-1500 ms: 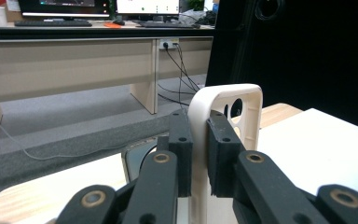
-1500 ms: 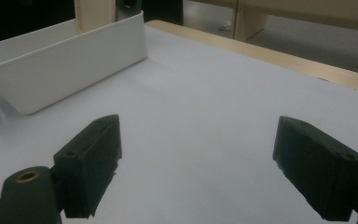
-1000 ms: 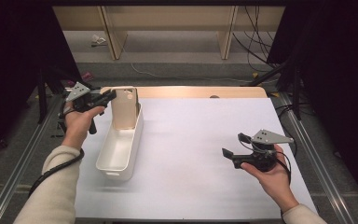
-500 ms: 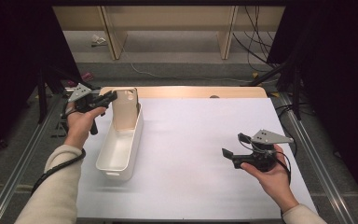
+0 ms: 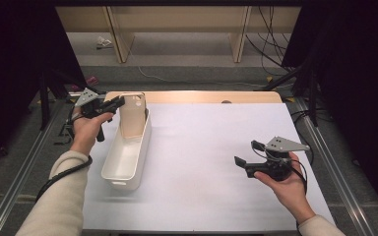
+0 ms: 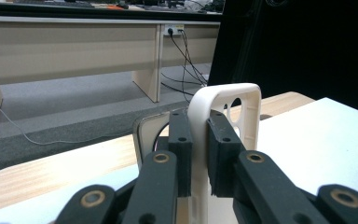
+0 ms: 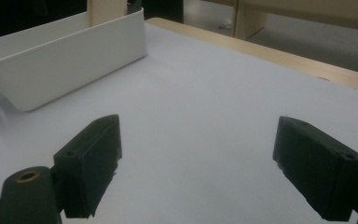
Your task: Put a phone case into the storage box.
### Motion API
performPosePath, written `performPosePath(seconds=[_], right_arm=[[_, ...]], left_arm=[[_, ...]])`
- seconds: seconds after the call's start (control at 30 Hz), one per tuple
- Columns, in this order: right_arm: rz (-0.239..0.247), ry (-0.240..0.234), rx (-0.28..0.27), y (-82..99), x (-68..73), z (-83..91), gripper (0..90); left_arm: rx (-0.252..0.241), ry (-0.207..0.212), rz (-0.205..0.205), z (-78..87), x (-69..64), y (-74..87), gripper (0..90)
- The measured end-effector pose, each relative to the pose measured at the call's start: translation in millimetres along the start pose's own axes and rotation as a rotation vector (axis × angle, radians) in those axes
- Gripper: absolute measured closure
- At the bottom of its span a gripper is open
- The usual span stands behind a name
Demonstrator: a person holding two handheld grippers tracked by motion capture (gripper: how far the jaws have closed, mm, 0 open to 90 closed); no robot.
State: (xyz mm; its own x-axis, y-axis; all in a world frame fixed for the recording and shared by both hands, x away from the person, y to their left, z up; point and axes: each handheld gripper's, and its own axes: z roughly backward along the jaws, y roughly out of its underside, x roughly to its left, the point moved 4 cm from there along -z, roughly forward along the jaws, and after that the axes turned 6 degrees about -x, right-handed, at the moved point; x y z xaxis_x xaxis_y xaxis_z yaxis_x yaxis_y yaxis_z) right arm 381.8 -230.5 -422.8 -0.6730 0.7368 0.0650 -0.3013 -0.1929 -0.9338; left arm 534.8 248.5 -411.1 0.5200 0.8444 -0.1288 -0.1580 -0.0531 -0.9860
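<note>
High view: 1 white bin, left gripper clamped on its end wall; right gripper wide open, empty.

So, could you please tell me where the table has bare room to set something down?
The white table top is bare between the white bin and the right gripper. It is crowded at the left edge, where the left gripper clamps the bin's handled end.

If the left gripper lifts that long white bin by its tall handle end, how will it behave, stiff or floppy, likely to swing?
The white bin looks like thin moulded plastic, so probably stiff and light. The left gripper pinches only the handle end, so the long body would likely hang and swing. Its smooth surface may slip between the pads.
</note>
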Motion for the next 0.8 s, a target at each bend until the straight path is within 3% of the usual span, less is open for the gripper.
performPosePath(seconds=[0.8], right_arm=[[-0.001, -0.008, 0.003, 0.6, 0.2, -1.2, 16.2]], left_arm=[[0.014, 0.007, 0.028, -9.8, 6.2, 17.2, 81.3]])
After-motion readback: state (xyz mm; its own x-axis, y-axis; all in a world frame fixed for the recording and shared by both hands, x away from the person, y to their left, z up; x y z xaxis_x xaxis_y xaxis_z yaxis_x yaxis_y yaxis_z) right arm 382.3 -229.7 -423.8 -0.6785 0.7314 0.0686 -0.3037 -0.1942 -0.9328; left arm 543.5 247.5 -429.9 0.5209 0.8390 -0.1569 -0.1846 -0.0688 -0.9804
